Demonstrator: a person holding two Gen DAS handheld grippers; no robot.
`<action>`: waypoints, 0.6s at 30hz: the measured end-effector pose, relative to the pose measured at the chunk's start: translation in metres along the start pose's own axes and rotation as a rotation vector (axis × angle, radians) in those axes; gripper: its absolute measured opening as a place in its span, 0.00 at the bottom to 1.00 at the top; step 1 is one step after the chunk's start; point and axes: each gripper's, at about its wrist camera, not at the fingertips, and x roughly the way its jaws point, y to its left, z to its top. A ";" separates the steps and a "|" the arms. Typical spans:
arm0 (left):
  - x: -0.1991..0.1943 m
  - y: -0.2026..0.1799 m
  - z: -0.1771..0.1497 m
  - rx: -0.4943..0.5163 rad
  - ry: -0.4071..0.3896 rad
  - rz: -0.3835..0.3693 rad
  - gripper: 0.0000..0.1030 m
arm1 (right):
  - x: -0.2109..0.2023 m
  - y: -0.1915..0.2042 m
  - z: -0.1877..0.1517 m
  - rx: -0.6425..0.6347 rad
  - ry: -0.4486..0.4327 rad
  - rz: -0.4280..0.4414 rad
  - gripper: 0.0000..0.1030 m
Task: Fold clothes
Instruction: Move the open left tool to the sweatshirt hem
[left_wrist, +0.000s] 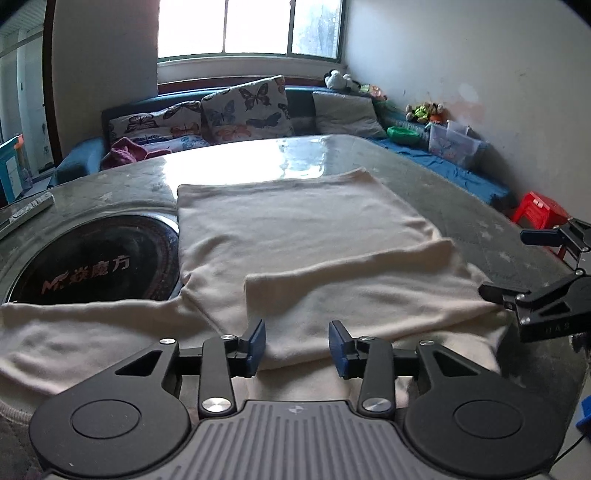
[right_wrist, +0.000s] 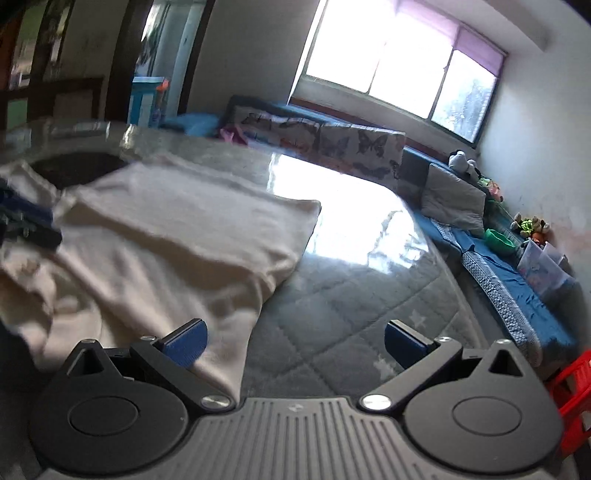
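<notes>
A cream long-sleeved garment (left_wrist: 306, 236) lies spread on the grey quilted table (left_wrist: 480, 221), one sleeve folded across its body. My left gripper (left_wrist: 297, 345) is open and empty, just above the garment's near edge. My right gripper (left_wrist: 517, 266) shows at the right edge of the left wrist view, open, beside the garment's right side. In the right wrist view my right gripper (right_wrist: 295, 341) is open wide and empty over the garment's edge (right_wrist: 177, 236) and the table (right_wrist: 351, 314). The left gripper (right_wrist: 26, 221) is blurred at the far left there.
A round black cooktop (left_wrist: 96, 258) is set in the table left of the garment. A remote (left_wrist: 26, 212) lies at the far left. A blue sofa with butterfly cushions (left_wrist: 243, 107) runs behind. A red stool (left_wrist: 539, 212) stands at the right.
</notes>
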 end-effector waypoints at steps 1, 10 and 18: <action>-0.001 0.001 -0.001 -0.004 0.000 0.003 0.40 | -0.001 0.001 0.000 -0.004 -0.001 -0.003 1.00; -0.021 0.021 -0.003 -0.101 -0.028 0.044 0.46 | 0.001 0.027 0.019 -0.053 -0.036 0.083 1.00; -0.046 0.071 -0.010 -0.223 -0.064 0.193 0.57 | 0.005 0.046 0.043 -0.112 -0.063 0.118 1.00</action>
